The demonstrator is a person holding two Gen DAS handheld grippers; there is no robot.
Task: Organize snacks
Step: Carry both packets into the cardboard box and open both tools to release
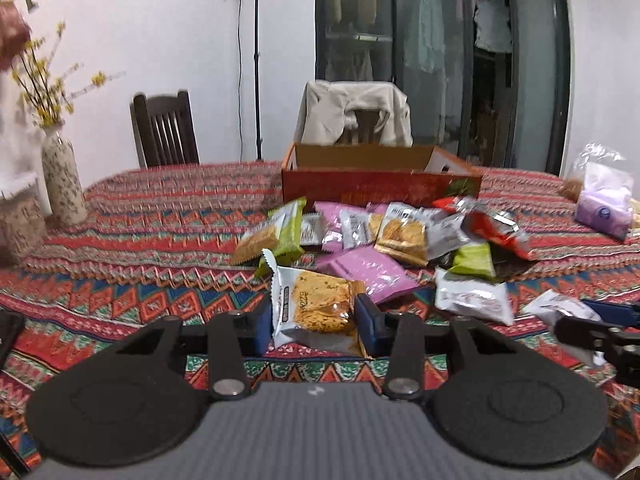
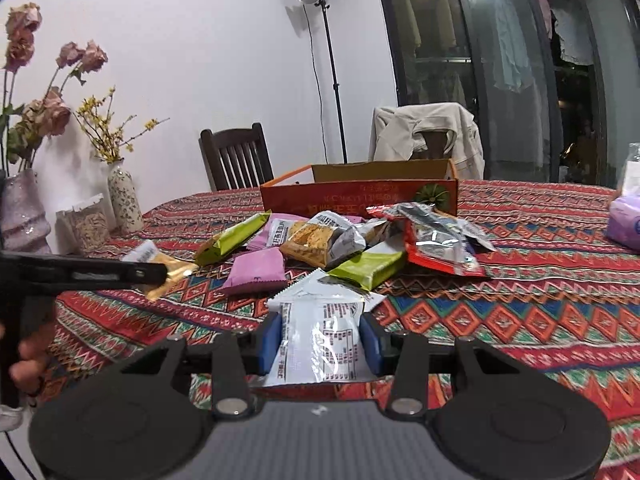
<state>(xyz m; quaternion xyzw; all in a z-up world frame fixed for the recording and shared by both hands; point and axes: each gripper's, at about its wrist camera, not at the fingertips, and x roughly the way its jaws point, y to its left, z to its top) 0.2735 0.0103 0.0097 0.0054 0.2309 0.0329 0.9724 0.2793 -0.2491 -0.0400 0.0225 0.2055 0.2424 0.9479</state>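
Each hand-held gripper (image 1: 314, 322) has black linkage arms, silver pivot screws, blue finger pads (image 2: 370, 342) and a grey ribbed body.

You have before you a table covered by a patterned cloth (image 2: 520, 300) in red, blue and green zigzags. A low orange cardboard box (image 2: 360, 196) stands on it at the far side. Just in front of the box lies a loose heap of snack packets (image 2: 320, 240): green, pink, silver and one red. On the left edge you see a speckled vase (image 2: 124, 200) with yellow twigs, a purple vase (image 2: 22, 212) and a clear bag (image 2: 86, 224). At the right lies a purple tissue pack (image 2: 626, 224).
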